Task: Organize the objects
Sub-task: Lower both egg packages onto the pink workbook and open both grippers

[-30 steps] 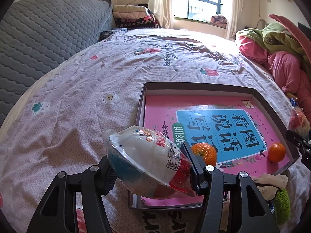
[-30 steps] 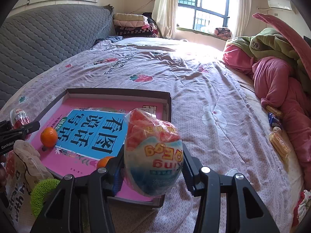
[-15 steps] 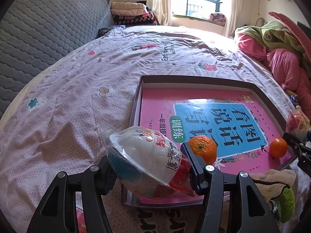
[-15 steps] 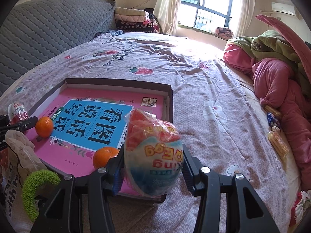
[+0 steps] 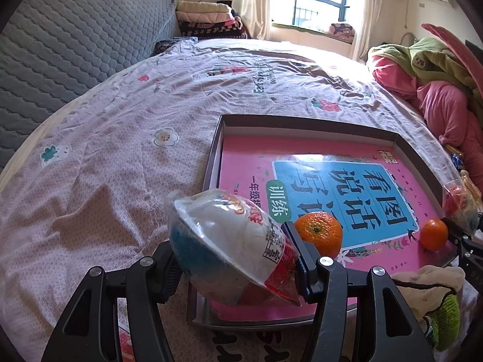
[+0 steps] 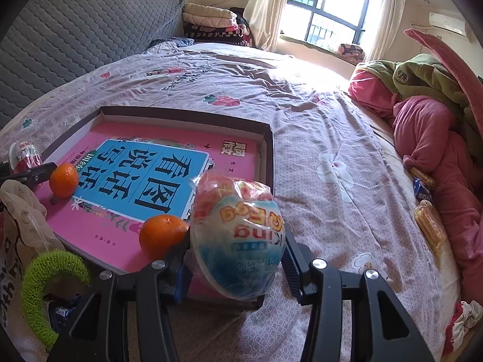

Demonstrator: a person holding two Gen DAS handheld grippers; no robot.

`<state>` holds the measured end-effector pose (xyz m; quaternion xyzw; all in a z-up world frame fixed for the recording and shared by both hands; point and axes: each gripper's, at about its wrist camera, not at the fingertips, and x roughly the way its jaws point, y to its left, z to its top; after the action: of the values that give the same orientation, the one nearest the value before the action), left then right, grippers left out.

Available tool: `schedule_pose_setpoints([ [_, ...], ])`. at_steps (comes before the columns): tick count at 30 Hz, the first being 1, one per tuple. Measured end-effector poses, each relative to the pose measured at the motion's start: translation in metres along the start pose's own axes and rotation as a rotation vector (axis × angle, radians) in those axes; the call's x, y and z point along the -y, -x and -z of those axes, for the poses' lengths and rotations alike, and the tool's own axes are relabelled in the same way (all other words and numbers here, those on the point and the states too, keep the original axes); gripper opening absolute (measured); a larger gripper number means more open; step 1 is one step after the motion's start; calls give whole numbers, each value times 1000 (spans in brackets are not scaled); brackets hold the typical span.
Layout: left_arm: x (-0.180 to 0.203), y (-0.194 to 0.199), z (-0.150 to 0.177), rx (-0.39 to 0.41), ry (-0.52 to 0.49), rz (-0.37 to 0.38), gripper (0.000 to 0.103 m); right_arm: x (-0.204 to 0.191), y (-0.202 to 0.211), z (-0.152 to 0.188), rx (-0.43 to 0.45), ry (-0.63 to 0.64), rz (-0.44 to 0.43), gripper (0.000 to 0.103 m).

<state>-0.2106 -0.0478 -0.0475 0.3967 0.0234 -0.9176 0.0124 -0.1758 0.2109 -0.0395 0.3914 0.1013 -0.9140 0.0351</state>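
A home bedroom: wide bed [image 5: 151, 120], folded blankets [image 5: 208, 18], curtained window [image 5: 317, 3]

Folded blankets [image 5: 208, 18] stacked beside a grey quilted headboard [image 5: 75, 42].

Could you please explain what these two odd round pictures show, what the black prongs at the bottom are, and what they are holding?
No robot here: a person carries a two-finger gripper in each hand, each with a fisheye camera looking along its fingers. One picture comes from the left gripper, clamped on a wrapped toy egg. The other comes from the right gripper, clamped on a second wrapped egg. Ahead, on the bed, lies a shallow box holding a pink book and two oranges.
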Motion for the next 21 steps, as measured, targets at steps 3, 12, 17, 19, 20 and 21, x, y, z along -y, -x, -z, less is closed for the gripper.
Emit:
schedule_pose_setpoints([
  [3, 0, -2, 1, -4, 1, 3, 61, 0, 0, 0, 0, -6, -5, 51],
  [12, 3, -3, -1, 0, 2, 2, 61, 4, 3, 0, 1, -20, -25, 51],
  [17, 3, -2, -1, -1, 9, 4, 61, 5, 3, 1, -6, -20, -28, 51],
  [19, 2, -1, -1, 1, 12, 6, 61, 5, 3, 1, -10, -20, -30, 51],
  [20, 2, 0, -1, -1, 14, 8, 61, 5, 3, 2, -13, -18, -30, 51],
  [21, 2, 0, -1, -5, 15, 8, 61, 4, 3, 2, -18, -15, -30, 51],
])
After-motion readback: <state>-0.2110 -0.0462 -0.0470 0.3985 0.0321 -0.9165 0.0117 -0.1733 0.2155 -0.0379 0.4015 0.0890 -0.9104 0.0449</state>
